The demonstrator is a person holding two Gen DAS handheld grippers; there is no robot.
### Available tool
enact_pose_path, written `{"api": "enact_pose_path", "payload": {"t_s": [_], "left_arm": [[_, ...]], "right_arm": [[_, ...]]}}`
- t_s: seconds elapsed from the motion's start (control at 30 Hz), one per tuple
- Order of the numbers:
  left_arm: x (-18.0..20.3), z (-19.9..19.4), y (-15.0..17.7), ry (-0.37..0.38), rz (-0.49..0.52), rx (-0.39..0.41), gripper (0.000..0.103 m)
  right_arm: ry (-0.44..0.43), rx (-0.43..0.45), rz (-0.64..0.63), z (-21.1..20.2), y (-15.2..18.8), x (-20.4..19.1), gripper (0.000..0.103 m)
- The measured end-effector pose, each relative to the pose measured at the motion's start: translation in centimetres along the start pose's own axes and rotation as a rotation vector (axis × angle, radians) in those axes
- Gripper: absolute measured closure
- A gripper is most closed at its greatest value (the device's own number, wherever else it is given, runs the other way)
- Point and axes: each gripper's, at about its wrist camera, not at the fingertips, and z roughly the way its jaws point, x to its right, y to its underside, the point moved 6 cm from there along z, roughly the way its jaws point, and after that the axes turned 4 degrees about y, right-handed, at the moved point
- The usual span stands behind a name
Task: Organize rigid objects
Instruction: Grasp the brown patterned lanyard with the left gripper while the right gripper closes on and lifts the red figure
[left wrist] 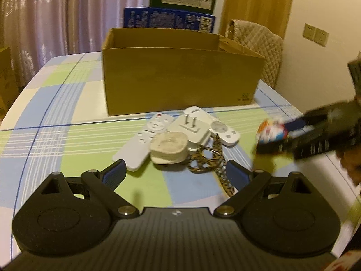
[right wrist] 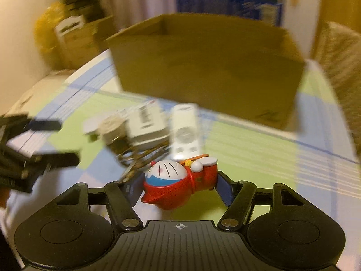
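My right gripper (right wrist: 179, 186) is shut on a red and white Doraemon toy (right wrist: 178, 180), held above the table; the toy shows blurred in the left wrist view (left wrist: 271, 133). My left gripper (left wrist: 176, 172) is open and empty, just in front of a pile: a long white remote (left wrist: 144, 137), a second white remote (left wrist: 216, 125), a white plug adapter (left wrist: 191, 127), a worn cream charger (left wrist: 169, 146) and a patterned chain (left wrist: 212, 164). The open cardboard box (left wrist: 180, 79) stands behind the pile.
The checked tablecloth (left wrist: 67, 113) covers the table. A padded chair (left wrist: 259, 52) stands behind the box at the right. Blue and dark cartons (left wrist: 169, 20) lean behind the box. More boxes and a yellow bag (right wrist: 47, 33) sit off the table's left.
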Motion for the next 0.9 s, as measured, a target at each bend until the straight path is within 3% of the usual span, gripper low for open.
{"api": "enact_pose_path", "payload": {"t_s": [0.2, 0.53, 0.9], "left_arm": [[2.0, 1.8, 0.2, 0.042, -0.001, -0.04, 0.022], [4.7, 6.0, 1.0, -0.012, 0.022, -0.044, 0.035], [5.1, 7.4, 0.6, -0.088, 0.062, -0.018, 0.053]], "right_arm": [[0.048, 0.027, 0.203, -1.6, -0.3, 3.5, 0.039], [0.063, 0.052, 0.189, -1.5, -0.8, 3.4, 0.039], [0.045, 0.055, 0.196, -1.2, -1.3, 3.1, 0.039]]}}
